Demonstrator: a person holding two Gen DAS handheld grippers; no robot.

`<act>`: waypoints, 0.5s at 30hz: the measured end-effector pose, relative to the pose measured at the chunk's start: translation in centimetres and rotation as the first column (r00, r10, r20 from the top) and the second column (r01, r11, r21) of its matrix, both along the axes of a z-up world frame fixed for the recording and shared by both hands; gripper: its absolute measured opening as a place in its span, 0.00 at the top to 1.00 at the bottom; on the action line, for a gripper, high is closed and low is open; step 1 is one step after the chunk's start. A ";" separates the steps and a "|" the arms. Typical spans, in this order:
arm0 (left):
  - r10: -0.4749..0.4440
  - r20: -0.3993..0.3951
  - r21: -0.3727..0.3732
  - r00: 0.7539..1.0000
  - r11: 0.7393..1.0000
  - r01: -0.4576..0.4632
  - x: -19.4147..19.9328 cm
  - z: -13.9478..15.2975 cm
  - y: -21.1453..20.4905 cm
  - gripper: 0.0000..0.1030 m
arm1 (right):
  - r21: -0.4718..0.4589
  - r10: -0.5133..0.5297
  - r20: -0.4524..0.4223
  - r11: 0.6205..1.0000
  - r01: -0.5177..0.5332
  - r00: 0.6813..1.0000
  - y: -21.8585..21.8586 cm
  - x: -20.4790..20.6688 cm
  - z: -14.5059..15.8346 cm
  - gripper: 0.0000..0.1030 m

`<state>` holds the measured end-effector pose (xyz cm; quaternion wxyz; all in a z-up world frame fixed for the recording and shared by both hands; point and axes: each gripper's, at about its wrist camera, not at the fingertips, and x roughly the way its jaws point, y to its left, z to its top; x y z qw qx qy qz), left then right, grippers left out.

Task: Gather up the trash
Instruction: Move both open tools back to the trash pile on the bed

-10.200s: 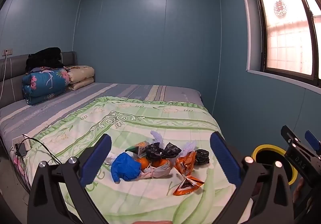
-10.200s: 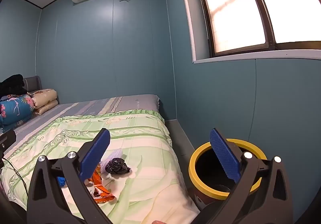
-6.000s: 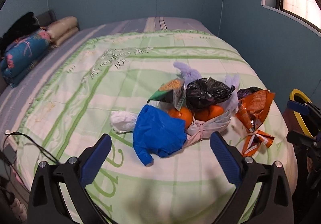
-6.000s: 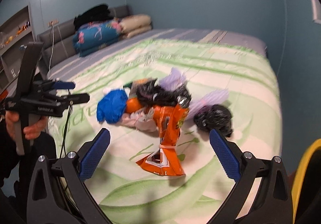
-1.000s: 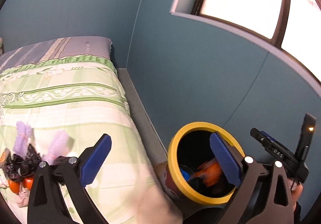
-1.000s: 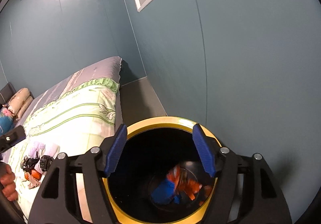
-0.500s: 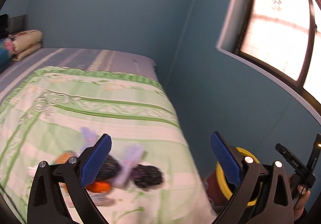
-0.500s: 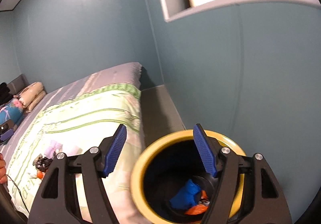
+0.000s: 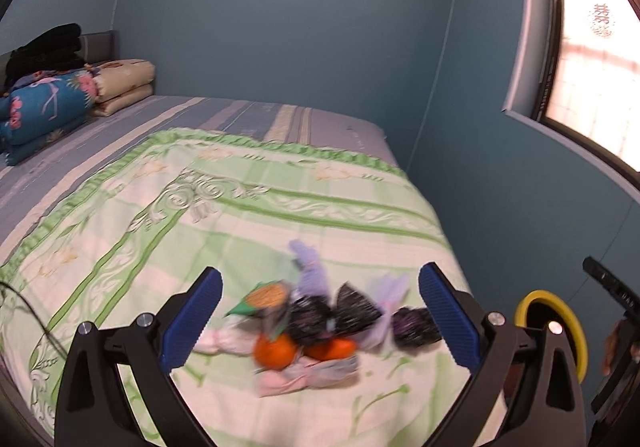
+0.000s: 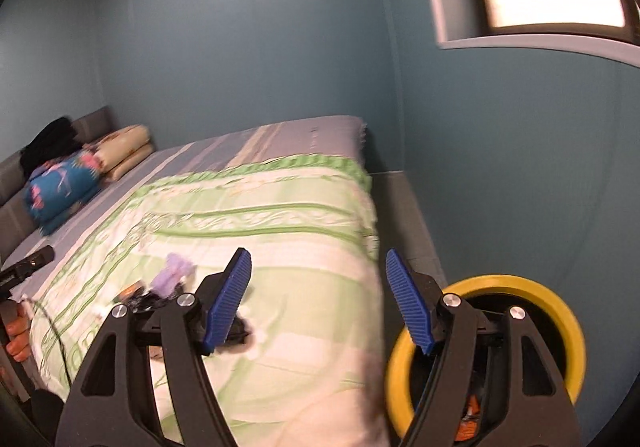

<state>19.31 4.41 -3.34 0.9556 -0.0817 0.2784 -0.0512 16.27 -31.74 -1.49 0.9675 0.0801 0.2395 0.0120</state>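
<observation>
Low in the middle of the left wrist view, a heap of trash (image 9: 316, 323) is seen lying on the green bedspread (image 9: 248, 215): two oranges (image 9: 276, 350), crumpled black bags (image 9: 336, 313), pale purple bags (image 9: 310, 271), a green-edged packet (image 9: 264, 297) and a pinkish bag (image 9: 308, 375) underneath. The heap is blurred, so finer detail cannot be made out. The left gripper (image 9: 320, 323) is held spread wide with nothing between its blue pads (image 9: 192, 321), and the heap is framed between them, though it is not touched.

At the lower right of the right wrist view, a yellow-rimmed bin (image 10: 556, 303) is seen beside the bed, and something orange shows inside it near the bottom edge. The right gripper (image 10: 318, 299) is also held apart and empty, pointed across the bedspread's near corner, with the bin just to its right and the heap partly hidden behind its left finger at the lower left.

The step in hand is judged to be the reach for another piece. One item must next be chosen from the heap, probably a loose bag at its edge, and the left gripper lowered over it and closed. Care is called for so that the oranges are not rolled off the bed.
</observation>
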 end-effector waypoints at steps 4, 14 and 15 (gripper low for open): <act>0.024 -0.032 0.007 0.999 1.000 -0.024 -0.4 -1.8 2.0 0.08 | -0.023 0.072 -0.023 0.997 -0.073 0.997 3.2 1.2 -0.7 0.36; 0.068 -0.121 0.005 0.990 0.998 -0.068 1.0 -6.8 6.2 0.08 | -0.066 0.181 -0.117 0.980 -0.190 0.976 9.1 4.1 -4.2 0.35; 0.074 -0.130 0.006 0.989 0.997 -0.074 1.2 -7.3 6.5 0.08 | -0.066 0.188 -0.128 0.978 -0.198 0.974 9.3 4.4 -4.6 0.35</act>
